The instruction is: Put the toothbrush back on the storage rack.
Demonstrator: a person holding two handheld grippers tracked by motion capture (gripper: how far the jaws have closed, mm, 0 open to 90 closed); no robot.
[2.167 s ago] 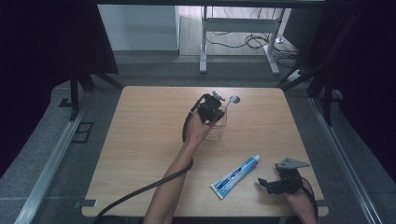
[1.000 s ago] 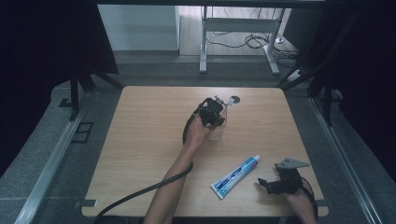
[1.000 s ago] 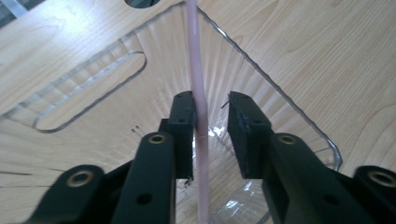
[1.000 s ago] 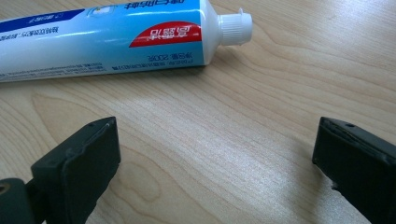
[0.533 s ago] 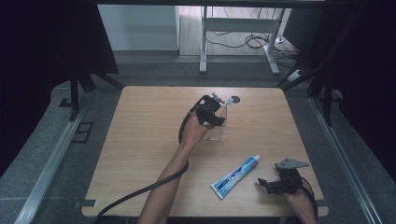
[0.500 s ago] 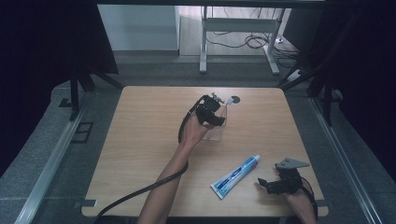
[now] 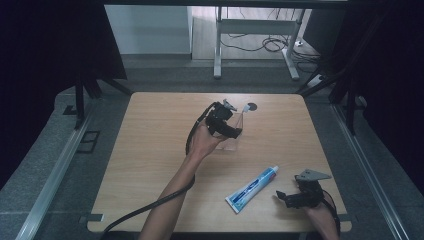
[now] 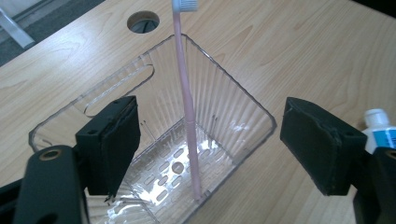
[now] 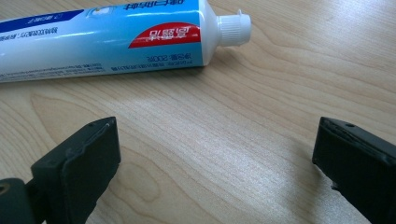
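From the high view we see the left gripper (image 7: 231,117) held over a clear plastic bin (image 7: 231,141) near the far middle of the table (image 7: 150,150), with a toothbrush (image 7: 245,111) poking up past it toward a round hole (image 7: 251,106) in the tabletop. A toothpaste tube (image 7: 251,189) lies flat near the front edge, and the right gripper (image 7: 284,197) rests just beside its flat end, not touching it.

The left gripper view gives us what the high view cannot: the inside of the bin (image 8: 233,93). The pink toothbrush (image 8: 187,102) stands nearly upright in it, handle foot on the perforated floor, bristle head above the rim. Our jaws have just been opening and stand wide apart on either side of the handle, clear of it. The tube's white cap (image 8: 379,119) peeks in at the right.

The right gripper view shows the tube (image 9: 116,35) lying across the top, cap to the right, and those jaws spread wide over bare wood.
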